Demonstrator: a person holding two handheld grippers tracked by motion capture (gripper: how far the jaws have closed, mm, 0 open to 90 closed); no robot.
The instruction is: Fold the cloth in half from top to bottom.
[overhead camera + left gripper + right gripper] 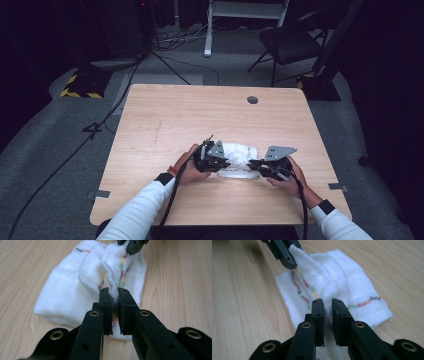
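A white folded cloth [239,159] with multicoloured stitching lies on the wooden table [200,115], near the front middle. My left gripper [219,162] is at the cloth's left end, shut on a raised fold of it. In the left gripper view the cloth [75,287] bunches up between the two black jaws of the left gripper [114,293]. My right gripper [254,164] is at the cloth's right end, shut on another fold. The right gripper view has the cloth [332,280] pinched between the jaws of the right gripper [327,305], with the other gripper [283,252] holding the far end.
A round cable hole [252,99] sits near the table's back right. Beyond the table stand a black folding chair [290,42] and a white stand [210,30], with cables [100,125] across the grey floor. Bare wood surrounds the cloth.
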